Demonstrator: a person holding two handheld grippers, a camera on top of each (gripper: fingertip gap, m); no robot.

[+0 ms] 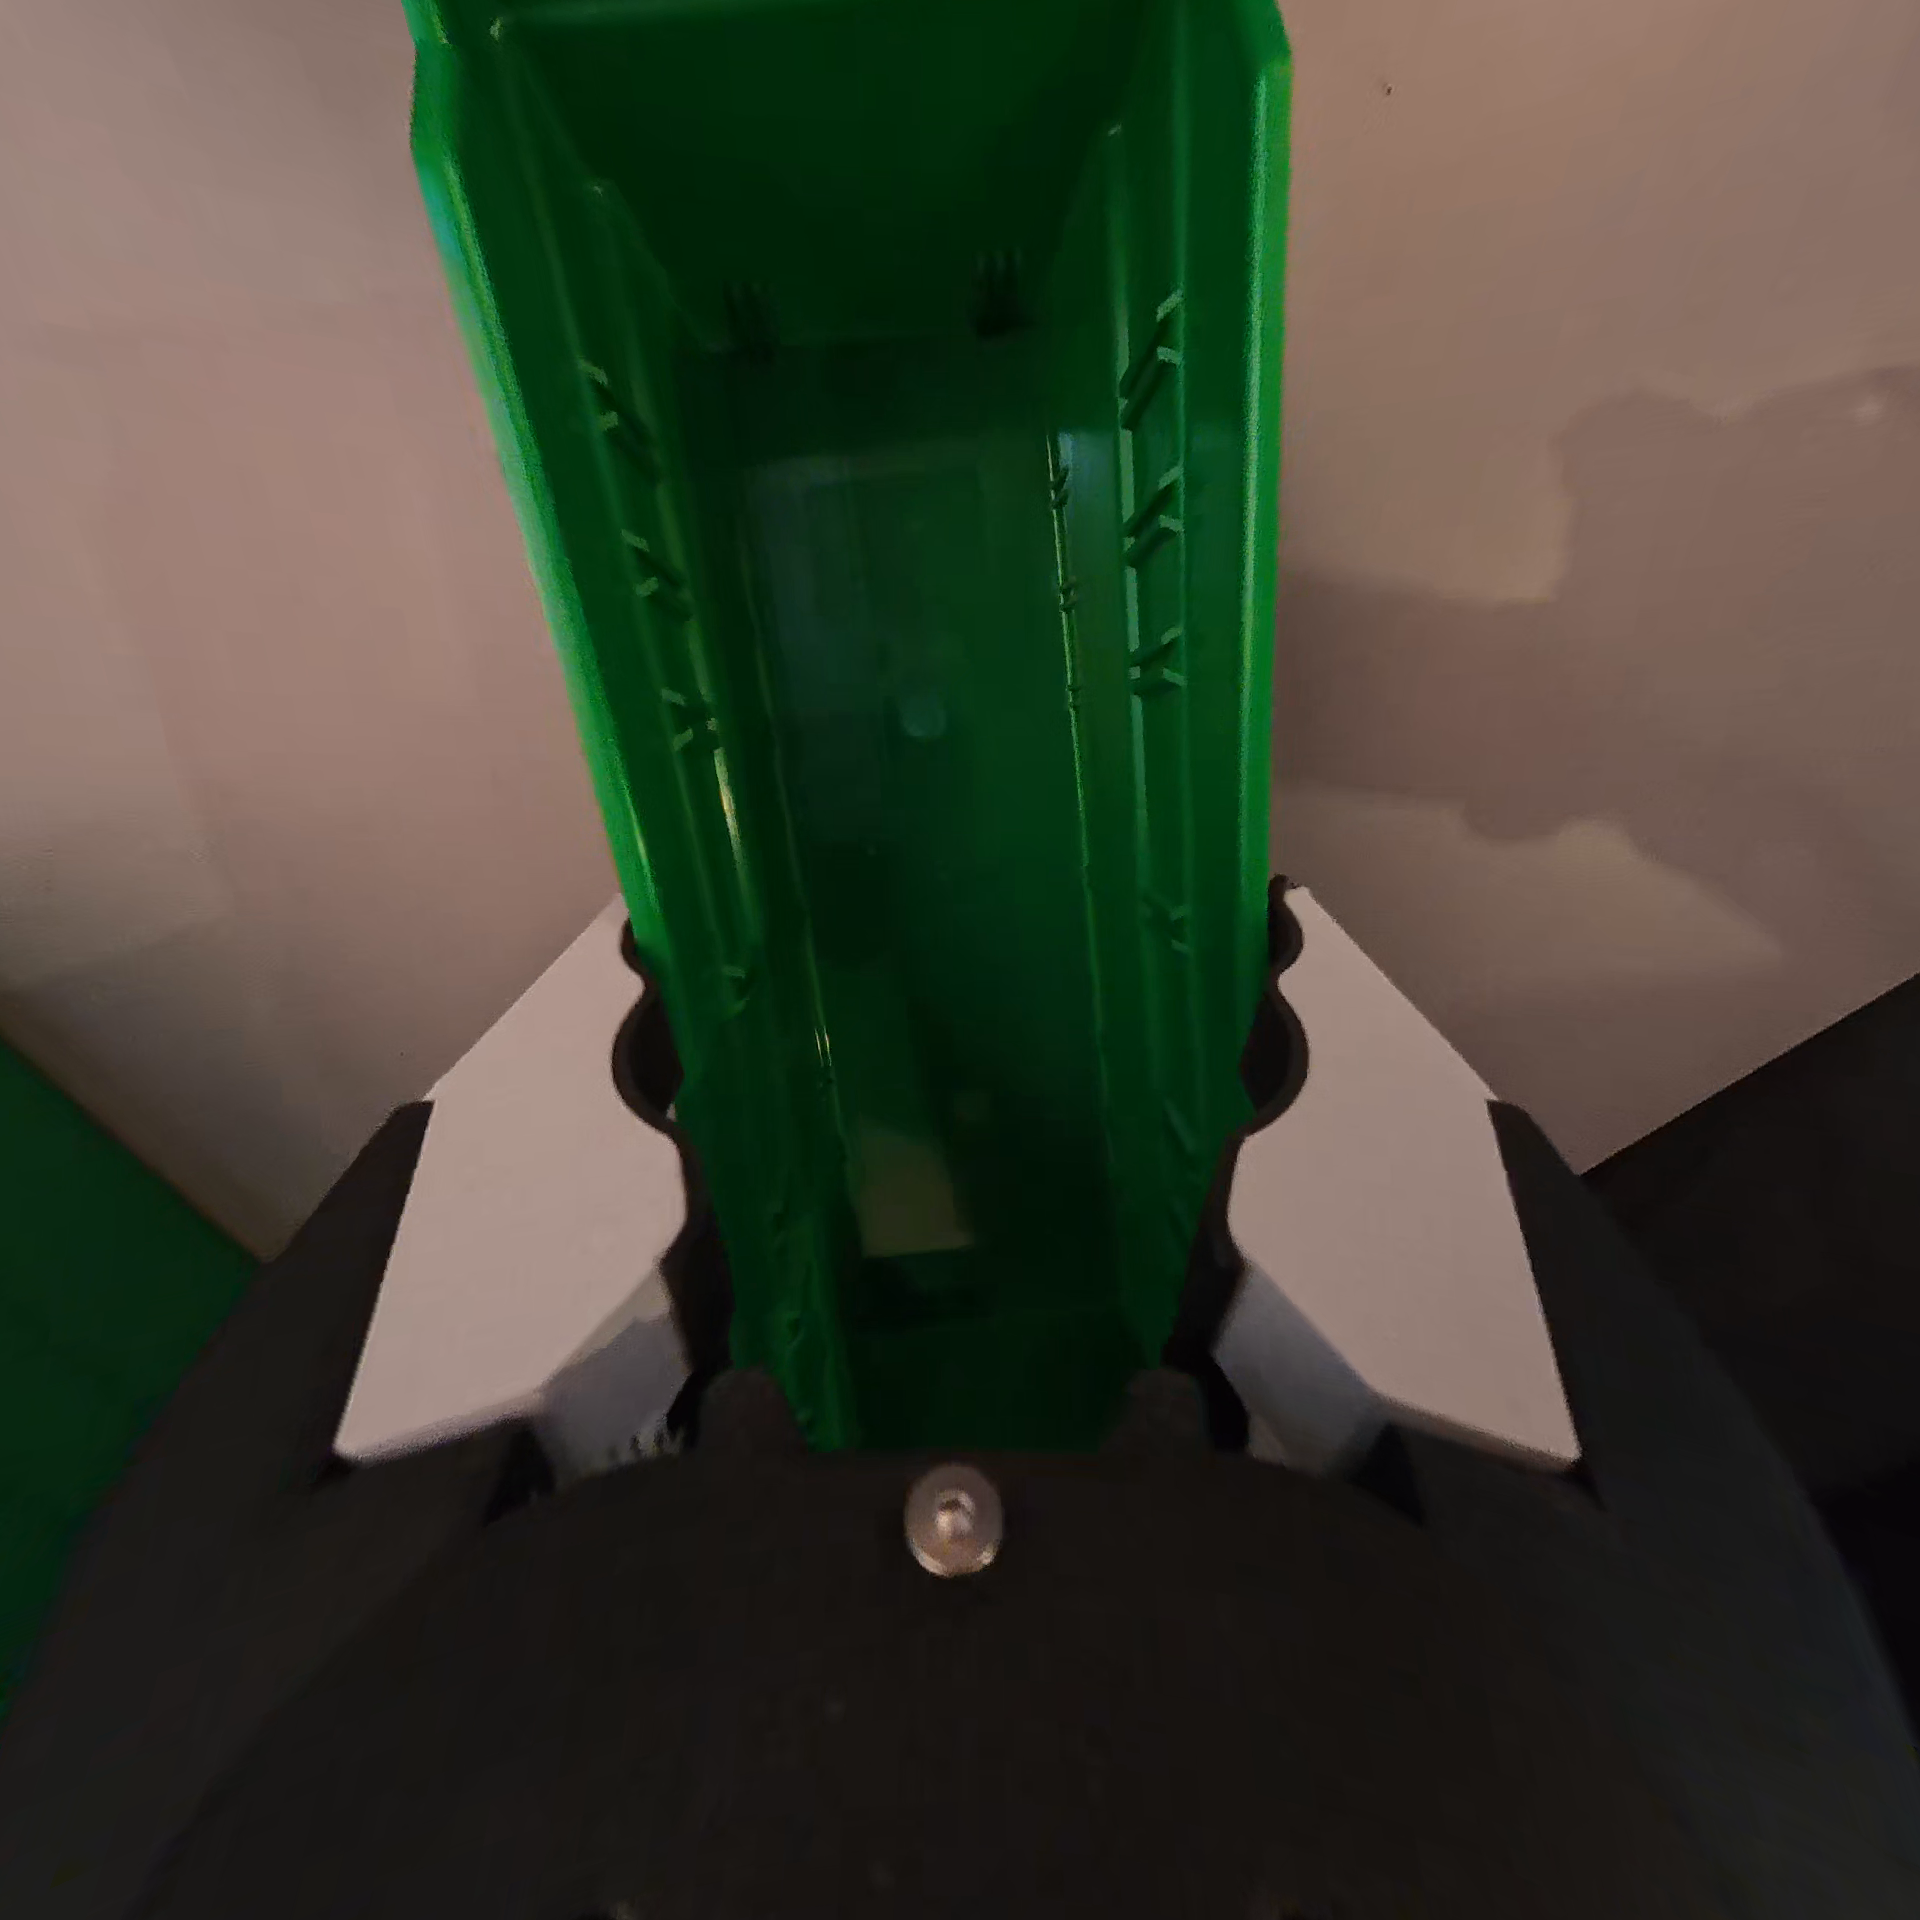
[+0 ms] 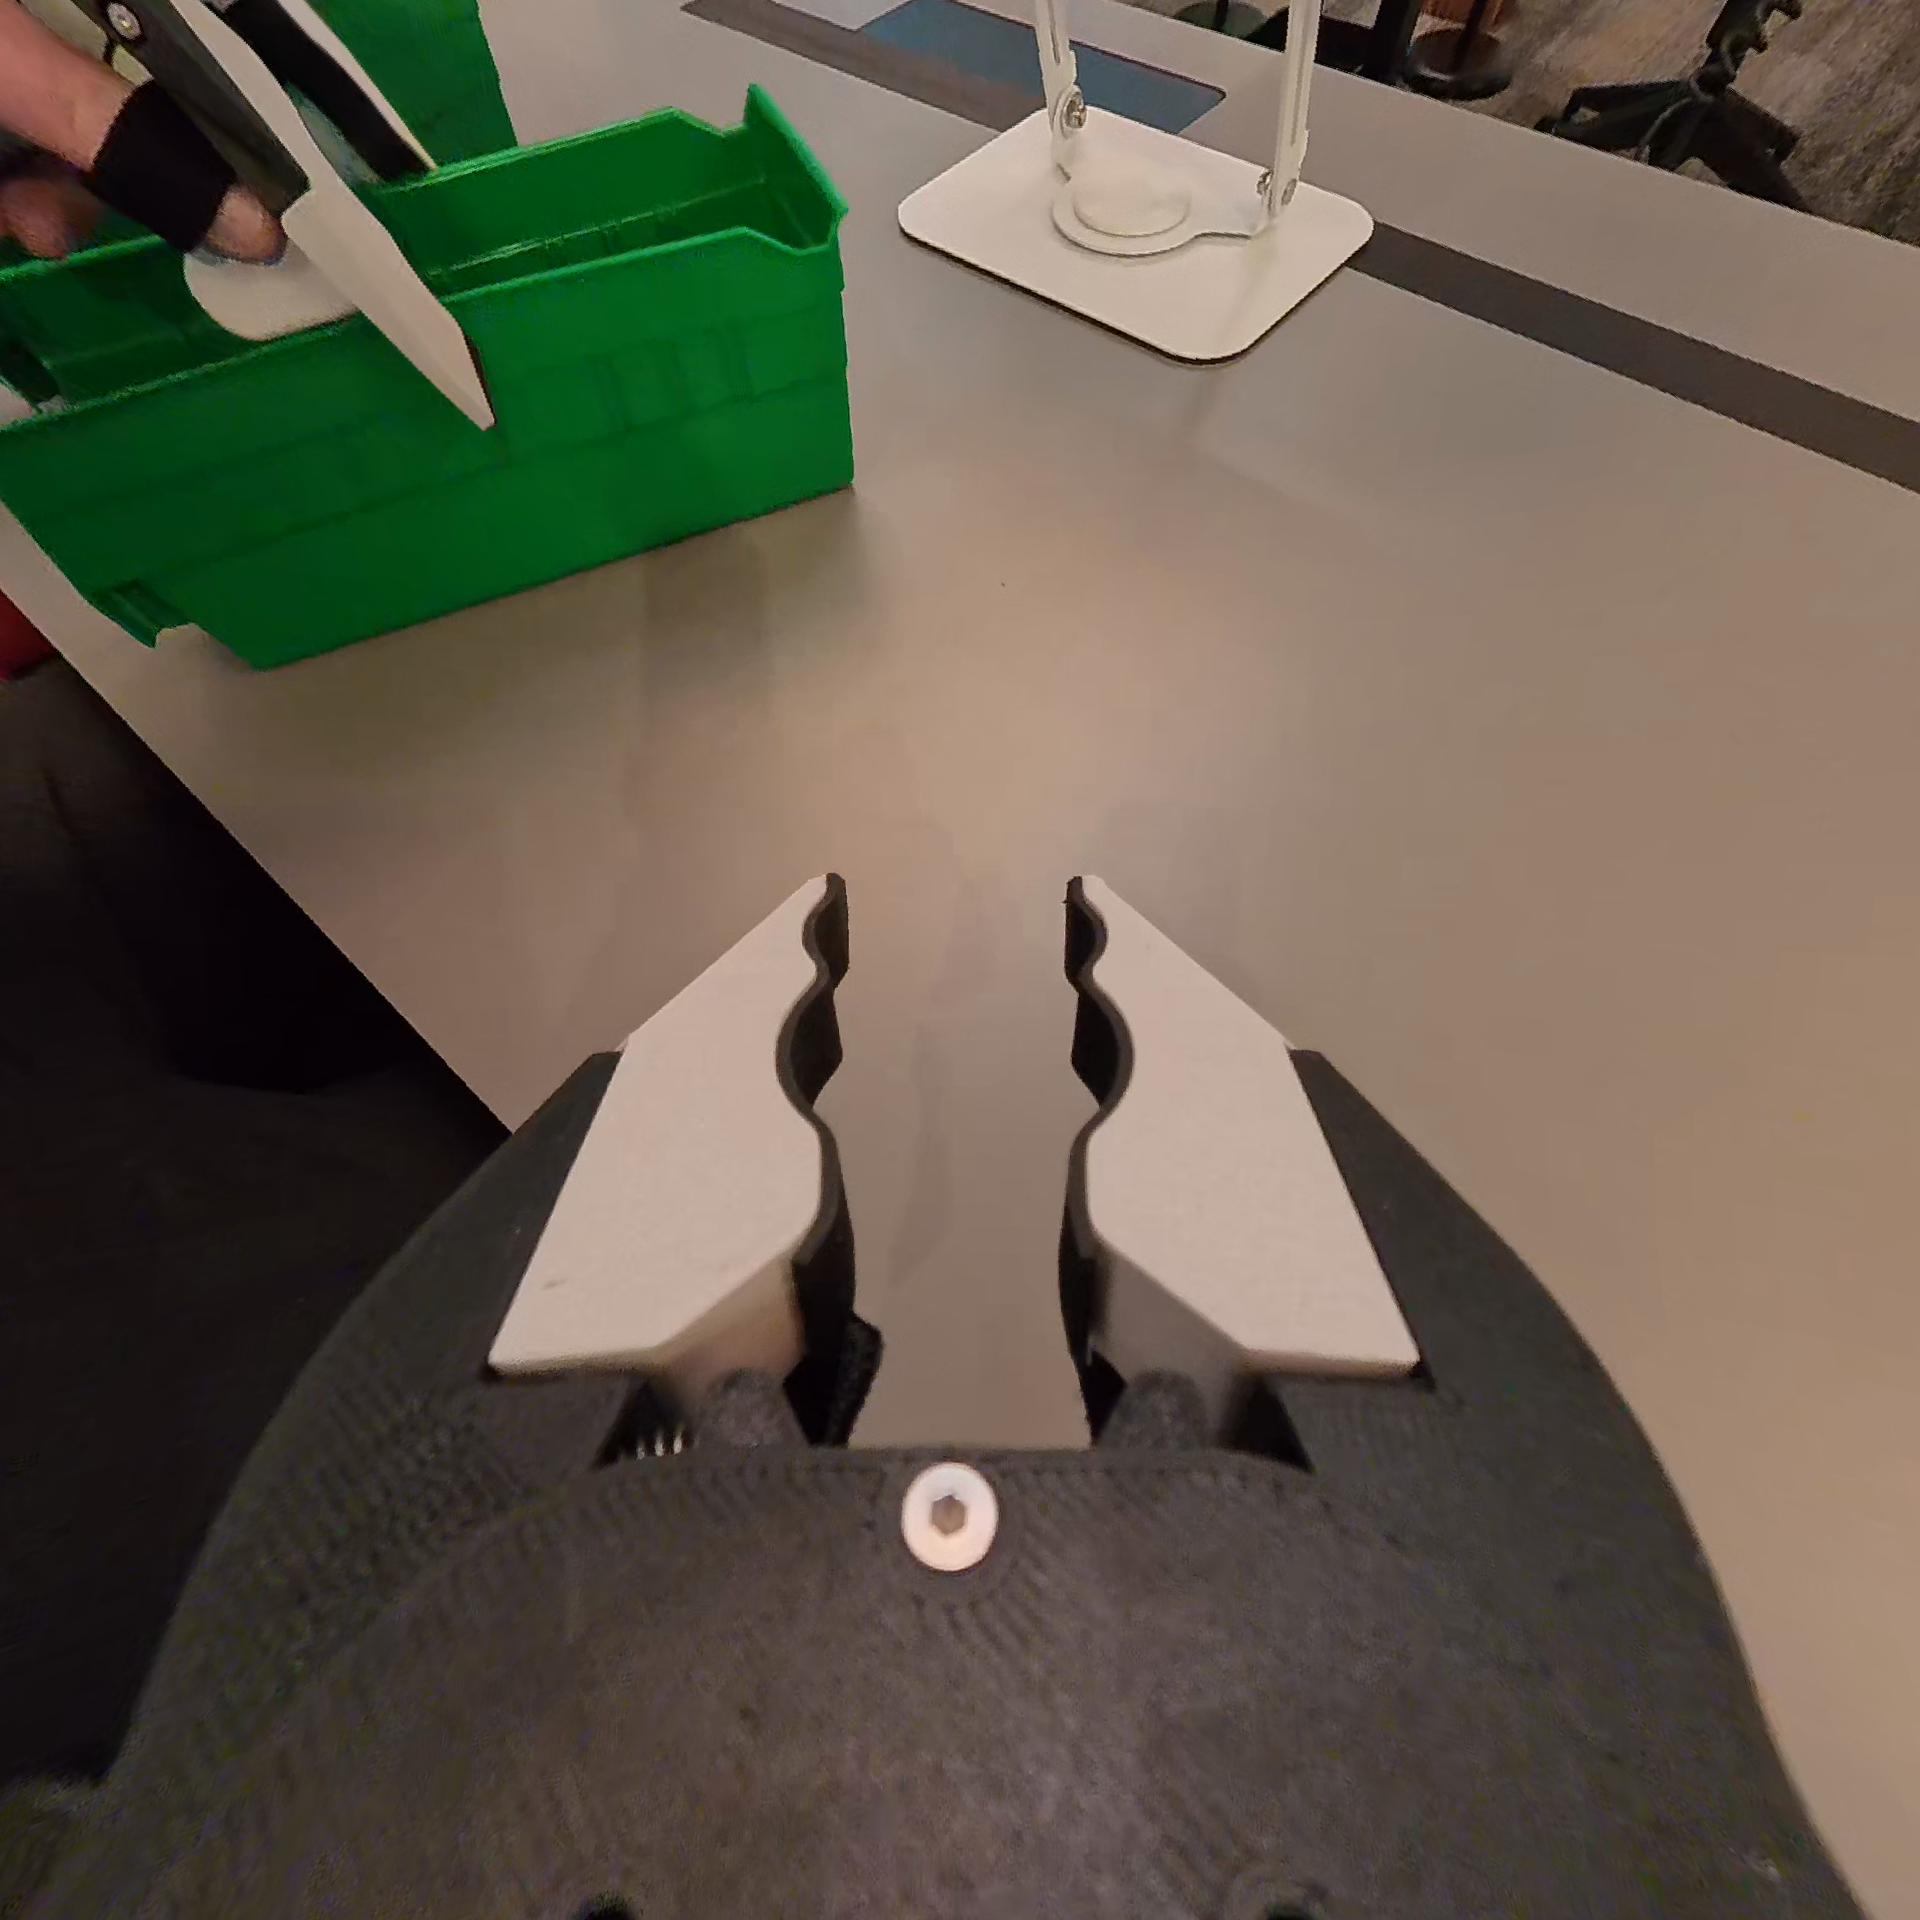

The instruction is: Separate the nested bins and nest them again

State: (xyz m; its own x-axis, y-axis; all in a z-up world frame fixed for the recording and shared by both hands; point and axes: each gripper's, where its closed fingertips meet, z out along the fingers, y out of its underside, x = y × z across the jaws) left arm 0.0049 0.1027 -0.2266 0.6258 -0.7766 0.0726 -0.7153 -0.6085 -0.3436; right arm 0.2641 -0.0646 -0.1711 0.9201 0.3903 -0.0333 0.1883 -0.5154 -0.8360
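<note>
Left tongs are clamped across the width of the green bins. The side walls are pressed against both pads, and the bins run from the bottom centre of the left wrist view to its top edge. Right tongs stand partly open and empty at the lower centre of the right wrist view, over bare table and well apart from the bins.

In the upper left of that view, the inner bin sits inside the outer bin with its rim showing above the outer rim. One white finger of the left tongs crosses the outer bin's near wall. A hand works those tongs from the corner. Which bin takes the squeeze cannot be told.

The two appear nested, so this is either the start of the pull-apart or the end of the re-nesting; the frames do not settle which. If separating, the next move likely calls for the free tongs to cross to the upper left and pin the outer bin while the other is drawn straight up, as tapered walls may bind.

A white stand rests at top centre. More green shows behind the bins, cut off by the frame.

No brand, label or legible writing is visible on bins, tongs or table.
</note>
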